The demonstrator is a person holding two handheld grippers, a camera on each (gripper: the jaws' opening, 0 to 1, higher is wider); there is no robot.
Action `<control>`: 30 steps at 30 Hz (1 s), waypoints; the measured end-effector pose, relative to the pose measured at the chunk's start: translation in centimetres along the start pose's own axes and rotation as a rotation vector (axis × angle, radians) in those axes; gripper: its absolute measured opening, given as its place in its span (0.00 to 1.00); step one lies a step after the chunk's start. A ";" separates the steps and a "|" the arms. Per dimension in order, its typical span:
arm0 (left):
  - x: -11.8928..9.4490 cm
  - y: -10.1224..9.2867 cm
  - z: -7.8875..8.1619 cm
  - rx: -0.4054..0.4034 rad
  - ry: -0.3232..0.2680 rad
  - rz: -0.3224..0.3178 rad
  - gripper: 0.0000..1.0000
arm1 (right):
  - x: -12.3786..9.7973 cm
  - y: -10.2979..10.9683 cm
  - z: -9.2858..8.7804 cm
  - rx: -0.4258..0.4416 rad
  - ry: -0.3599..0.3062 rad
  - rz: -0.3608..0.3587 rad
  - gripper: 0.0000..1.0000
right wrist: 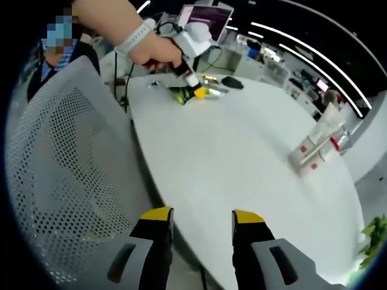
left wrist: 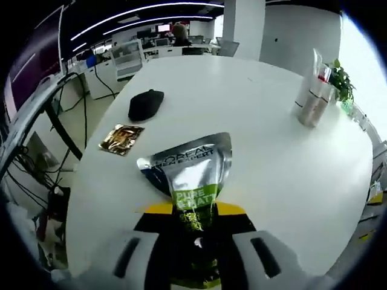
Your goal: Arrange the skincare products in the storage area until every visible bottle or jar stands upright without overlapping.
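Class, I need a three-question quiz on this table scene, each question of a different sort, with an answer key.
1. True or false: the left hand-held gripper is shut on the silver sachet.
2. Multiple choice: the gold packet lies nearest which item? A) the black object B) the cluster of upright tubes C) the plant
3. Fill in: the right hand-held gripper is ____ with nothing between its jaws, above the white table edge beside a mesh chair.

Key: 1 true; 2 A; 3 open.
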State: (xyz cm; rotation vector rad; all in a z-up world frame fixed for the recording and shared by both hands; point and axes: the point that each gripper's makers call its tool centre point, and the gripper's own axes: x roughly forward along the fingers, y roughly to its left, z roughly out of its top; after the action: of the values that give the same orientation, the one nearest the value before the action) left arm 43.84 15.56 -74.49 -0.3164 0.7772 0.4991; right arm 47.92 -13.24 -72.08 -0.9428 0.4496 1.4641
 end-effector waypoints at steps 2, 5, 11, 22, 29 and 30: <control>-0.5 -1.0 -0.2 -0.041 -0.001 -0.056 0.13 | 0.0 -0.1 0.0 0.002 -0.003 -0.005 0.36; -1.9 -2.5 0.3 -0.058 -0.042 -0.127 0.09 | -0.1 -0.2 0.1 0.004 -0.006 -0.013 0.35; -6.1 -6.2 0.8 -0.063 -0.116 -0.266 0.05 | -0.2 -0.3 0.3 0.001 -0.018 -0.019 0.34; -12.6 -14.7 -0.8 0.077 -0.228 -0.473 0.04 | -0.5 0.1 1.3 0.034 -0.058 0.003 0.33; -13.2 -17.9 -3.8 0.459 -0.209 -0.477 0.04 | -0.7 1.5 2.6 0.162 -0.129 0.108 0.35; -12.5 -17.7 -4.8 0.505 -0.187 -0.456 0.04 | -0.8 2.0 3.1 0.182 -0.152 0.141 0.35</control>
State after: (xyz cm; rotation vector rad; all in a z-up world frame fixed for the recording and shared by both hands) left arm 42.96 -5.27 -66.97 0.0293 0.5989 -0.1024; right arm 45.04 -11.65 -70.15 -0.6615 0.5363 1.5802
